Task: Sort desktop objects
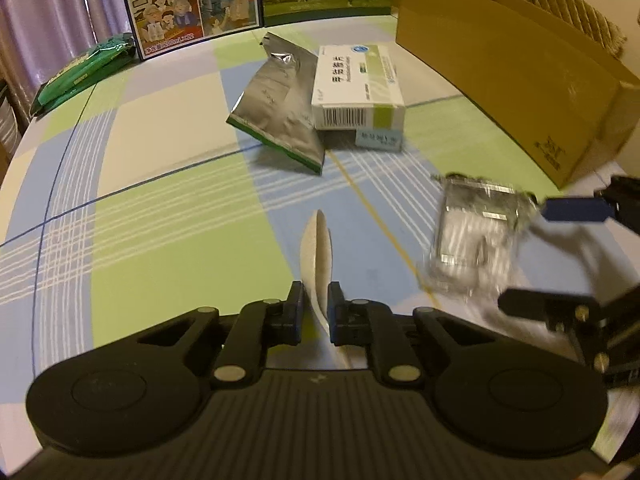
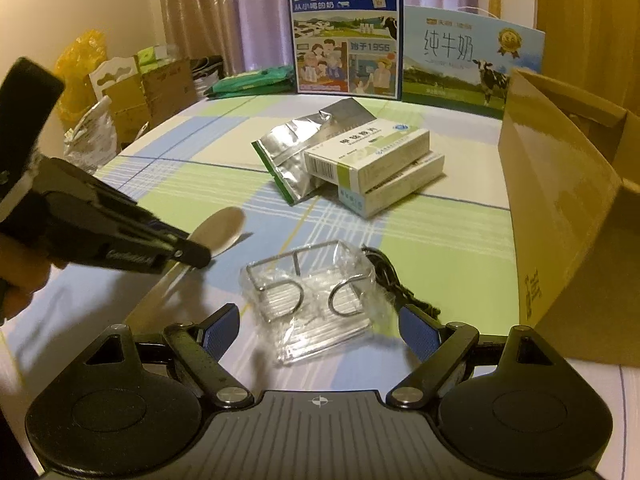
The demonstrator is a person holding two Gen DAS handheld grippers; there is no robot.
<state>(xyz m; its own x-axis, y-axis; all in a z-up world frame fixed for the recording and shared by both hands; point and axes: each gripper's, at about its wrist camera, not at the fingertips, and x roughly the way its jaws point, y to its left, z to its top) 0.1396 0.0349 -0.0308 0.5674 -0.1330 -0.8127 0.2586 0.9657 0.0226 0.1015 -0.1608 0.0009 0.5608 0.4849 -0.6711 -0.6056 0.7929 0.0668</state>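
The left gripper point(image 1: 316, 312) is clamping its fingers on a spoon point(image 1: 318, 248) above the bench point(image 1: 160, 220). The right gripper point(image 2: 320, 332), fingers apart, is closing around a plastic-wrapped wire rack point(image 2: 312, 296). Sorting looks barely begun: a foil pouch point(image 2: 296, 152) and medicine boxes point(image 2: 372, 160) are lying unsorted beside the cardboard box point(image 2: 560, 200).

A round table point(image 2: 452, 240) carries everything, under a checked cloth of pale green, blue and cream squares. Mid-table, a torn silver foil pouch point(image 2: 296, 152) lies flat, touching 2 stacked medicine boxes point(image 2: 380, 168); only the lower box rests on the cloth. Nearer the camera sits a clear plastic packet with wire clips point(image 2: 316, 300), a black cord point(image 2: 394, 284) just beside it. An open brown cardboard box point(image 2: 560, 208) stands along the right edge. At the far rim, 2 milk cartons point(image 2: 346, 36) stand upright, green packets point(image 2: 248, 82) lying beside them.
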